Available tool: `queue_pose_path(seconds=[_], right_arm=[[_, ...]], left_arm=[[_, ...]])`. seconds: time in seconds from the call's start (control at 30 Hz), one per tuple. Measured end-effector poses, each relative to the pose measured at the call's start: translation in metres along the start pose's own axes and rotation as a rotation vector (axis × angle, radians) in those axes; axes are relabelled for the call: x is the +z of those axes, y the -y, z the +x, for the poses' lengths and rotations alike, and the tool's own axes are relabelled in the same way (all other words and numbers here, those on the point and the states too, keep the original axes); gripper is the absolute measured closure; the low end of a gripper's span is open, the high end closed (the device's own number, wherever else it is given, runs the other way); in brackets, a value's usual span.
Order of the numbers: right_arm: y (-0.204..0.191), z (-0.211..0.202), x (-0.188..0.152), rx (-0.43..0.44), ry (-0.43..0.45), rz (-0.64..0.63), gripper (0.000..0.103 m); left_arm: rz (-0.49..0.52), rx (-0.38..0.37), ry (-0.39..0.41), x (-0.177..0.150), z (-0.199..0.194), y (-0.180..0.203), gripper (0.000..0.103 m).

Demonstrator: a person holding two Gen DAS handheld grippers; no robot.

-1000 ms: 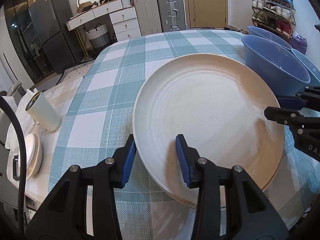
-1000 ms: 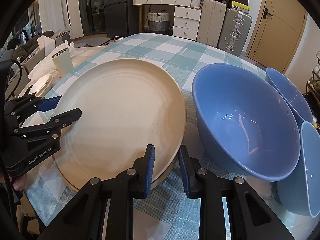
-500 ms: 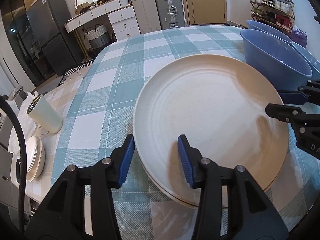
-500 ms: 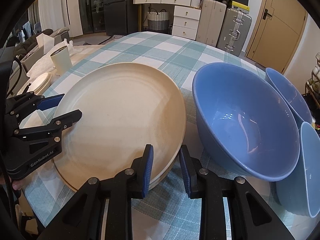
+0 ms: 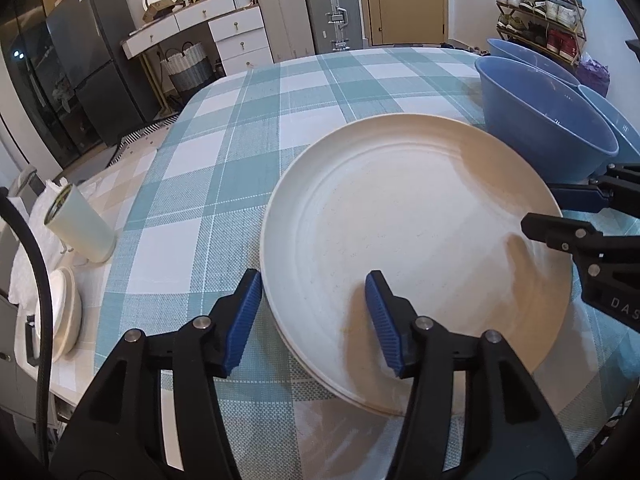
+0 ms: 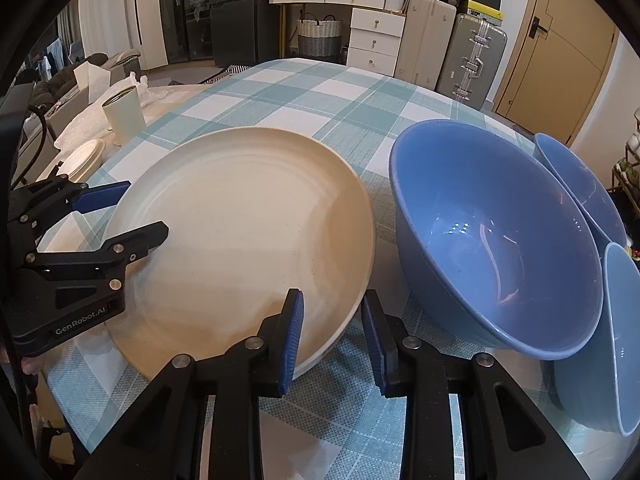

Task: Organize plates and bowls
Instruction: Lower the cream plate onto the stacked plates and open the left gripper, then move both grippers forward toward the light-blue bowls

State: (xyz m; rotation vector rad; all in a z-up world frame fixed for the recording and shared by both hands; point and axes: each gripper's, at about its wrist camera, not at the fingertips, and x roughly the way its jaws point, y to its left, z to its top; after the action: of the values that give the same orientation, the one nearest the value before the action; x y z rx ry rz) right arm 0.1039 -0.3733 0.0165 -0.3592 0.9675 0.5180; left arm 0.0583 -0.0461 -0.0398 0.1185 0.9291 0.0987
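A large cream plate [image 5: 416, 236] lies on another cream plate on the checked tablecloth; it also shows in the right wrist view [image 6: 248, 224]. My left gripper [image 5: 314, 316] is open, its fingers straddling the plate's near-left rim. My right gripper [image 6: 332, 336] is open, its fingers either side of the plate's right rim; it shows at the right of the left wrist view [image 5: 560, 212]. A big blue bowl [image 6: 492, 232] stands right of the plates, also in the left wrist view [image 5: 544, 120], with two more blue bowls [image 6: 580, 184] behind and beside it.
A pale green cup [image 5: 80, 228] stands at the table's left edge, with small white plates [image 5: 60, 320] and crumpled white paper [image 6: 96, 76] nearby. The checked tablecloth [image 5: 304, 92] stretches back toward drawers and suitcases. The table's near edge lies just below both grippers.
Both grippers have opened wider around the plate's rim. The top plate has settled lower onto the one beneath. The bowls have not moved.
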Motion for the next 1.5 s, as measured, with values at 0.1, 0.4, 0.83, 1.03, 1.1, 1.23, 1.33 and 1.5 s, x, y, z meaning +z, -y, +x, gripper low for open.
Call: queue_pose_path(seconds=[0.1, 0.4, 0.83, 1.03, 1.1, 1.23, 1.33, 1.5], right_arm=[[0.000, 0.000, 0.000, 0.007, -0.001, 0.002, 0.070], [0.000, -0.011, 0.002, 0.050, 0.010, 0.014, 0.041], [-0.002, -0.046, 0.001, 0.096, 0.081, 0.036, 0.011], [-0.001, -0.064, -0.002, 0.076, 0.113, 0.043, 0.006], [0.001, -0.071, -0.003, 0.075, 0.126, 0.048, 0.004], [0.007, -0.086, -0.001, 0.046, 0.160, 0.048, 0.002], [0.019, -0.098, 0.003, 0.040, 0.188, 0.071, 0.001], [0.047, -0.118, 0.009, 0.039, 0.227, 0.129, 0.001]], left_arm=[[-0.019, -0.016, -0.008, 0.001, 0.001, -0.003, 0.051], [-0.079, -0.083, 0.002, 0.006, -0.010, -0.010, 0.029], [-0.114, -0.136, 0.076, 0.015, -0.050, -0.015, 0.002], [-0.094, -0.131, 0.107, 0.020, -0.069, -0.009, 0.002], [-0.090, -0.136, 0.112, 0.023, -0.075, -0.008, 0.002], [-0.091, -0.156, 0.124, 0.030, -0.085, -0.006, 0.002], [-0.107, -0.181, 0.133, 0.038, -0.089, -0.007, 0.002], [-0.124, -0.219, 0.149, 0.054, -0.096, -0.004, 0.002]])
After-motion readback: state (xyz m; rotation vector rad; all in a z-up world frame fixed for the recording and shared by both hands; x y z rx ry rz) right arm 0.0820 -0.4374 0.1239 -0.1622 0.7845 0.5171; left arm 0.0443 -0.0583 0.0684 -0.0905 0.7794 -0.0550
